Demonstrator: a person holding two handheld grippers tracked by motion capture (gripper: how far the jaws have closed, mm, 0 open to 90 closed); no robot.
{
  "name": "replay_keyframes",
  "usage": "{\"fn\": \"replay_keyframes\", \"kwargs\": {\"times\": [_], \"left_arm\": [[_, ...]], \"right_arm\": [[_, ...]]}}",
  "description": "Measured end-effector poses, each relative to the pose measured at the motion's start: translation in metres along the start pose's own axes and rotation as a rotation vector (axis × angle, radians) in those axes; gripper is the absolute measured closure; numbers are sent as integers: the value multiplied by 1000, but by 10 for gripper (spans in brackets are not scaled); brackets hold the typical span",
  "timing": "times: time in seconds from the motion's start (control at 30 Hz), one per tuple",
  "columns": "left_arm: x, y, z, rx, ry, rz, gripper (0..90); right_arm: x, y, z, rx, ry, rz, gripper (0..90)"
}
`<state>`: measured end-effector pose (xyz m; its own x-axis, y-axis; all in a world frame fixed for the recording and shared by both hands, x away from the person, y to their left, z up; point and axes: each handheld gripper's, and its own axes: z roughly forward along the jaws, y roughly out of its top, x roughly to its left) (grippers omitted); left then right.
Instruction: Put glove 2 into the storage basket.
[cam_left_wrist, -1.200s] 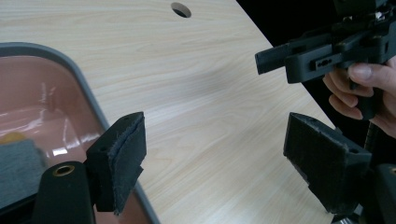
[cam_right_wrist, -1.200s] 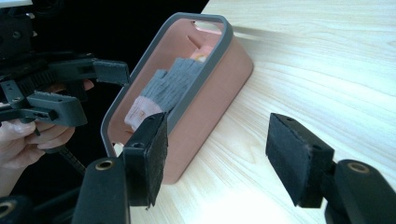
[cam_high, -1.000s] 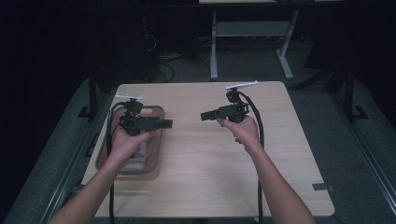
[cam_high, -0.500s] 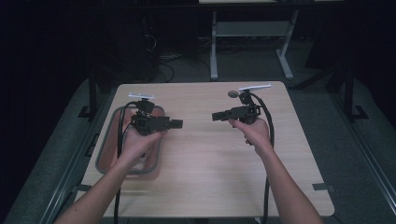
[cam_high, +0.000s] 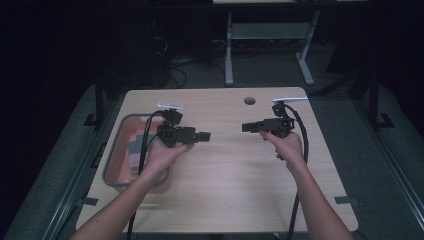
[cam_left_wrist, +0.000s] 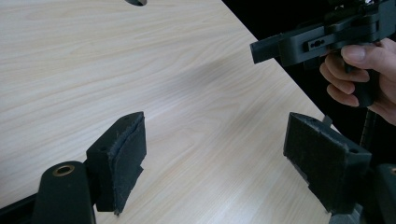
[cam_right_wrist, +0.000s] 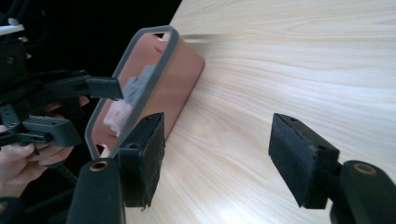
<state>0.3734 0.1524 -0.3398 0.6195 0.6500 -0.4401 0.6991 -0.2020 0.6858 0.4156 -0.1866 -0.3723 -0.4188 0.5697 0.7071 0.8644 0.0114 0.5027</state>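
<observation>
Both hand-held grippers hover over the wooden table (cam_high: 225, 190), pointing at each other with a gap between their tips. My left gripper (cam_high: 205, 136) (cam_left_wrist: 215, 140) is open, its pads (cam_left_wrist: 126, 158) wide apart with bare wood between them. My right gripper (cam_high: 245, 127) (cam_right_wrist: 219, 149) is also open and empty. A pinkish-brown tray with a grey rim (cam_high: 112, 145) (cam_right_wrist: 154, 74) sits at the table's left, under the left forearm. Inside it lie a grey piece (cam_right_wrist: 140, 81) and a pale piece (cam_right_wrist: 119, 114).
A round cable hole (cam_high: 249, 100) sits near the table's far edge. Cables trail from both grippers along the forearms. A metal stand (cam_high: 270, 35) is on the dark floor beyond the table. Bare wood stretches across the table's middle and near side.
Both hands have shifted to the right in the high view. The left gripper went from above the tray to over the wood beside it. The right gripper neared the table's right side.
</observation>
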Motion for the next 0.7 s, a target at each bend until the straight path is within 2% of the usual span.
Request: {"fn": "replay_keyframes", "kwargs": {"times": [0.07, 0.2, 0.33, 0.4, 0.6, 0.7], "left_arm": [[-3, -1, 3, 5, -1, 7, 210], [-7, -2, 9, 8, -14, 12, 209], [-16, -4, 19, 14, -20, 47, 209], [-20, -5, 22, 18, -21, 59, 209], [-25, -10, 33, 32, -39, 62, 203], [-29, -17, 37, 21, -41, 63, 206]], "right_arm": [[-4, -3, -7, -23, 7, 12, 353], [-8, -7, -13, -29, 0, 22, 353], [-15, -13, -23, -30, -22, 29, 346], [-18, -16, -27, -40, -10, 35, 343], [-29, -25, -37, -40, -36, 54, 335], [-33, -29, -43, -51, -35, 66, 334]]}}
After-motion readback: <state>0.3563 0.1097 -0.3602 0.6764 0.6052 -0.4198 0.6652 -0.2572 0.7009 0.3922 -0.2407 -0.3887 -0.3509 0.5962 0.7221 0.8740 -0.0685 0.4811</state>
